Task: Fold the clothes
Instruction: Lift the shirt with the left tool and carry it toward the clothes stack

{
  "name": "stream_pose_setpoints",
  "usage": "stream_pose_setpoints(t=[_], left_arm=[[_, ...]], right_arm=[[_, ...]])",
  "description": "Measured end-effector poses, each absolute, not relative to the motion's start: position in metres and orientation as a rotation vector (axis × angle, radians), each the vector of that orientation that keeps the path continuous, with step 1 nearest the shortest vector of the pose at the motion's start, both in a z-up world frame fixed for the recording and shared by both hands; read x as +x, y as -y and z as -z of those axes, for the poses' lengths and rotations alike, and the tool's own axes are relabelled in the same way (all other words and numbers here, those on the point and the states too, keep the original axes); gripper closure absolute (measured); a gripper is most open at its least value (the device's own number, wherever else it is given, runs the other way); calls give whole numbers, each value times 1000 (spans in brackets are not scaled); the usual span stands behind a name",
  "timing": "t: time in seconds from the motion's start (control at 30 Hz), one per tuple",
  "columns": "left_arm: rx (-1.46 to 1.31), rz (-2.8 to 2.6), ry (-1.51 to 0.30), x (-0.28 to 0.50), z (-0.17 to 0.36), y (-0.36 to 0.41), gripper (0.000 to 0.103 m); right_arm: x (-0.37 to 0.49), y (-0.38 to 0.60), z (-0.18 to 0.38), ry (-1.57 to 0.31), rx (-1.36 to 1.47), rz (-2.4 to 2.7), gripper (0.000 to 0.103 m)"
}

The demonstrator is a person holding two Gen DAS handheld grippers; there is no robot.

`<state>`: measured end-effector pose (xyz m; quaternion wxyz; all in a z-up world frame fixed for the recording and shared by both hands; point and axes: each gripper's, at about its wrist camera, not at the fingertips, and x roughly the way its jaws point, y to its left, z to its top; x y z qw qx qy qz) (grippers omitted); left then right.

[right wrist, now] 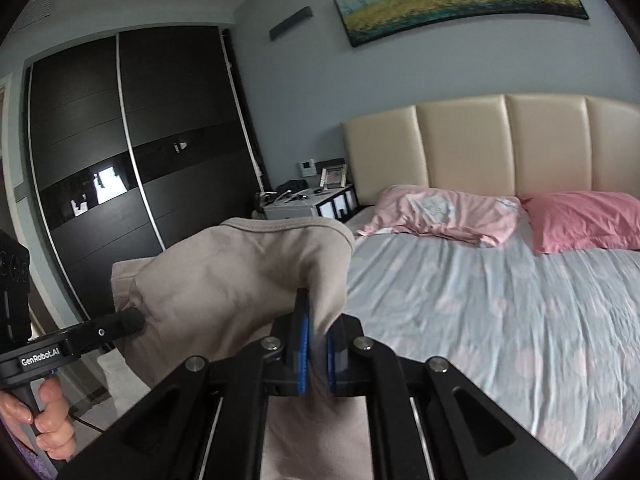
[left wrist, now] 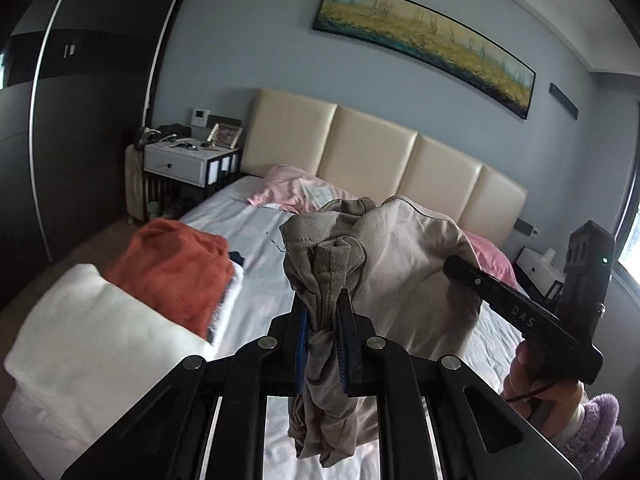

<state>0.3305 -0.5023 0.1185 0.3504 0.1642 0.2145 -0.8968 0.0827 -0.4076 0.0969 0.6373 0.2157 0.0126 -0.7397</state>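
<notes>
beige garment is off the bed, hanging in the air between the two grippers. left gripper is pinched narrow on a bunched ribbed edge, with cloth dangling below the jaws. right gripper is nearly closed on a flat fold of the same garment, which drapes toward the left gripper. bed lies below with a pale spotted sheet. two pink pillows sit at the cream headboard. an orange folded item and a white folded item are stacked at the bed's left edge. nightstand stands beside the headboard, dark wardrobe beyond it.
</notes>
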Motion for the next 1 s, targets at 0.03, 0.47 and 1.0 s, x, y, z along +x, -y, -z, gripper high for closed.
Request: stream_pose_setpoints(t=[0.03,0.47,1.0], left_arm=[[419,2299,-549,345,-124,508,90],[432,1888,-662,499,-89,585,90],[606,1596,-865,536,20,682,91]], right_arm=[[92,424,-104,-35,491,1659,97],[257,624,-108,-291,463,1317,97],[353,767,0,-594,531,1123,87]])
